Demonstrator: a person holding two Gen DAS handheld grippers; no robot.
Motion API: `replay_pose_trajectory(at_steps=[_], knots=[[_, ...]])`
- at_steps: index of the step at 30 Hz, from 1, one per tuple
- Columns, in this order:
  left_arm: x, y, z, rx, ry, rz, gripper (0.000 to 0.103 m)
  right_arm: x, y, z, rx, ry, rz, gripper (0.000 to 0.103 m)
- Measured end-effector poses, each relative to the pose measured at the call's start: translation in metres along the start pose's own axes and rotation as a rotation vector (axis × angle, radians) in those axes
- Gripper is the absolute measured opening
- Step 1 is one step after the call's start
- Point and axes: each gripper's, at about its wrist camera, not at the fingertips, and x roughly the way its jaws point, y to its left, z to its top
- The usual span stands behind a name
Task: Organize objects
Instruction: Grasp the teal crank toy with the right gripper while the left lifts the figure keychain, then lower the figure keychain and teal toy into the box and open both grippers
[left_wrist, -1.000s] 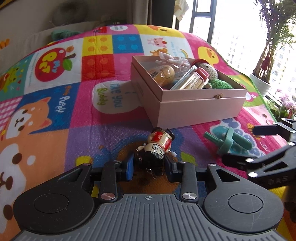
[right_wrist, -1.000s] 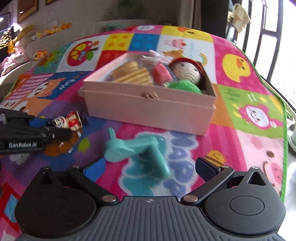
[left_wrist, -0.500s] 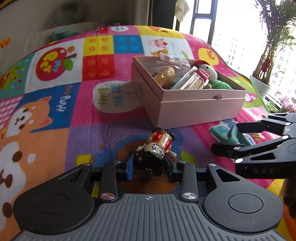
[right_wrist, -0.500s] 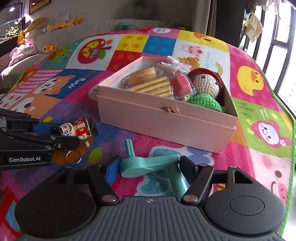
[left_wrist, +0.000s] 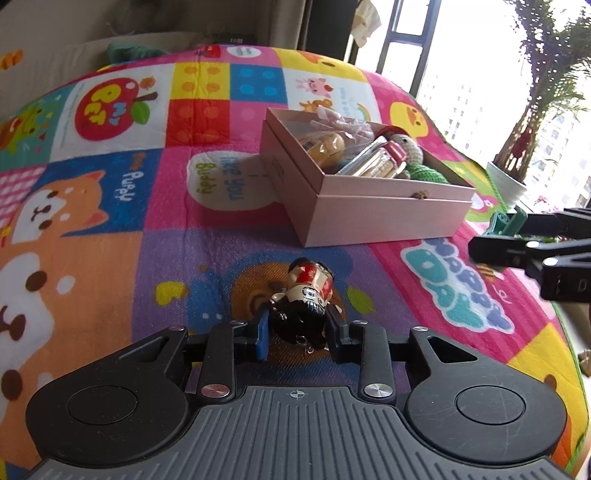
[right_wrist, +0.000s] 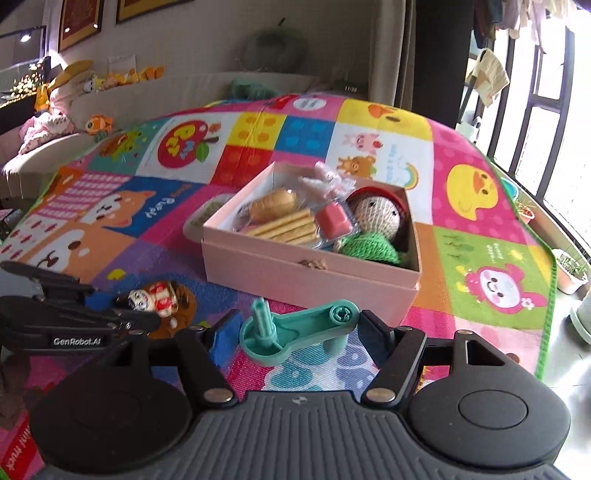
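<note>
My left gripper (left_wrist: 297, 328) is shut on a small doll keychain figure (left_wrist: 304, 295) with a red body and black hair, held above the play mat; it also shows in the right wrist view (right_wrist: 155, 297). My right gripper (right_wrist: 299, 332) is shut on a teal plastic crank-shaped toy (right_wrist: 301, 326), lifted above the mat; its end shows in the left wrist view (left_wrist: 508, 221). An open pink box (right_wrist: 306, 271) stands beyond both grippers. It holds a bread roll (right_wrist: 273, 203), biscuit sticks, a red-capped jar and a crocheted doll (right_wrist: 376, 218).
A colourful patchwork play mat (left_wrist: 110, 258) covers the floor. A sofa with plush toys (right_wrist: 74, 96) is at the back left. Windows and potted plants (left_wrist: 509, 184) line the right side, past the mat's green edge.
My right gripper closed on the teal toy and lifted it off the mat toward the box. My left gripper rose slightly, still holding the figure.
</note>
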Motion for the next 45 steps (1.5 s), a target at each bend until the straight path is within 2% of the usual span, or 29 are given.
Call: replay_pose_trajectory(at_steps=[5,12,18,22,24,25,26,27,29,33,39,42,45], knots=[[-0.014,-0.001,0.012,0.016,-0.046,0.001,0.033,-0.019,-0.004,-0.001,0.006,-0.049,0.011,0.069],[-0.029,-0.02,0.058,0.073,-0.158,-0.036,0.033,-0.024,-0.016,-0.004,0.047,-0.074,0.019,0.069],[0.005,-0.034,0.115,0.103,-0.223,-0.063,0.033,-0.022,-0.03,-0.009,0.096,-0.076,0.017,0.069],[0.033,-0.042,0.165,0.146,-0.258,-0.152,0.034,-0.022,-0.039,-0.01,0.112,-0.082,-0.003,0.069],[0.054,-0.05,0.191,0.178,-0.241,-0.213,0.034,-0.02,-0.043,-0.01,0.117,-0.079,-0.011,0.069],[0.07,-0.052,0.203,0.193,-0.197,-0.228,0.034,-0.018,-0.044,-0.01,0.118,-0.075,-0.016,0.069],[0.087,-0.054,0.212,0.2,-0.146,-0.221,0.034,-0.016,-0.045,-0.009,0.119,-0.07,-0.02,0.069],[0.102,-0.053,0.216,0.187,-0.123,-0.183,0.034,-0.015,-0.046,-0.009,0.12,-0.066,-0.028,0.069],[0.115,-0.043,0.215,0.132,-0.132,-0.122,0.035,-0.016,-0.048,-0.008,0.121,-0.07,-0.036,0.069],[0.103,-0.013,0.194,0.02,-0.149,-0.161,0.034,-0.015,-0.057,-0.008,0.141,-0.065,-0.039,0.069],[0.058,0.002,0.14,-0.008,-0.157,-0.2,0.034,-0.002,-0.061,0.003,0.171,-0.031,-0.011,0.069],[0.042,0.003,0.115,-0.018,-0.164,-0.209,0.034,0.003,-0.063,0.022,0.18,-0.037,0.02,0.069],[0.032,-0.001,0.097,-0.038,-0.17,-0.219,0.034,0.007,-0.064,0.057,0.158,-0.073,0.033,0.069]])
